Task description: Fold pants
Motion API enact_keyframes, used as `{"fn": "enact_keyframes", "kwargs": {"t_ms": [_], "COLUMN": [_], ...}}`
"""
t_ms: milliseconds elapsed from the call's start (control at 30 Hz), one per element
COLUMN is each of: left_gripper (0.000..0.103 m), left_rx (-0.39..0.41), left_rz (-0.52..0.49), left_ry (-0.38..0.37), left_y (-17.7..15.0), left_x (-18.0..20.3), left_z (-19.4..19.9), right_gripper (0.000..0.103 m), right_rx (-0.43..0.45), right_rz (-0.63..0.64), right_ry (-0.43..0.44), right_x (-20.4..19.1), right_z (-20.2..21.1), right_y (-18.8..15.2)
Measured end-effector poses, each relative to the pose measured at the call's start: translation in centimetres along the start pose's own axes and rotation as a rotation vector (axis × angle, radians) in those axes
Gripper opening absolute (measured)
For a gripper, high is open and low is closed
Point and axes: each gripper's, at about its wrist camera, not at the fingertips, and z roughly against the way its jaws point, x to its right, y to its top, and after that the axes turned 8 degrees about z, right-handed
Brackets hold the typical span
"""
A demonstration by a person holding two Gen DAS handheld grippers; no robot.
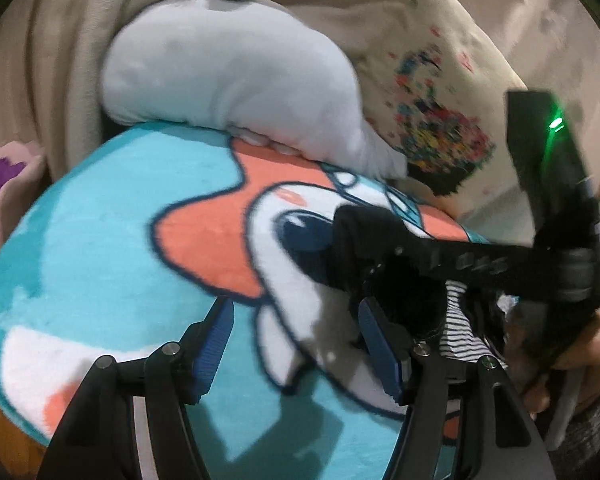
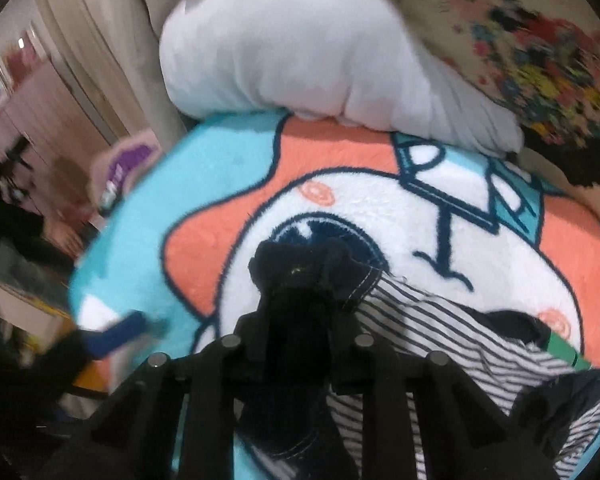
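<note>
Pants (image 2: 300,276), dark, bunched, clamped in right gripper (image 2: 296,320) over cartoon blanket (image 2: 228,184); striped garment (image 2: 440,332) lower right; left gripper (image 1: 296,344) apart, empty; grey plush (image 1: 228,76) upper centre.

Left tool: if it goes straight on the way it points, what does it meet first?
Probably the plush turquoise, orange and white cartoon blanket. The open left tool has nothing between its blue pads, and only blanket lies ahead; depth is unclear.

We see both pictures lit softly, not very bright. Everything looks smeared and fuzzy, most of all the flowery pillow (image 1: 432,120). The round lens bends the edges, and the corners are black. A small green light (image 1: 556,124) glows. Dark shadows fall on the blanket (image 1: 100,240).
</note>
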Motion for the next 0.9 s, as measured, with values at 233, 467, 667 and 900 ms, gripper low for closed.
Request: {"fn": "enact_keyframes", "kwargs": {"t_ms": [233,467,667,900], "left_gripper": [0.065,0.065,0.065,0.066], "left_rx": [-0.102,-0.197,-0.239,-0.228], "left_rz": [-0.083,-0.192,-0.209,-0.234], "left_ry": [-0.178,-0.244,-0.251,-0.159], "left_y": [-0.3,-1.8,-1.7,-1.2], "left_x": [6.1,12.7,13.7,15.0], "left_z": [-2.4,-4.2,-3.2,-4.8], "right_gripper": [0.02,0.025,0.037,0.035], "right_rx": [0.12,0.193,0.242,0.374], "right_rz": [-0.172,-0.332,-0.336,-0.314], "right_ry": [0.15,0.13,-0.048,0.145], "right_x": [5.8,13.1,15.7,15.3], "right_z": [5.9,9.2,11.8,13.7], "right_y": [-2.9,-8.2,-11.1,-10.1]}}
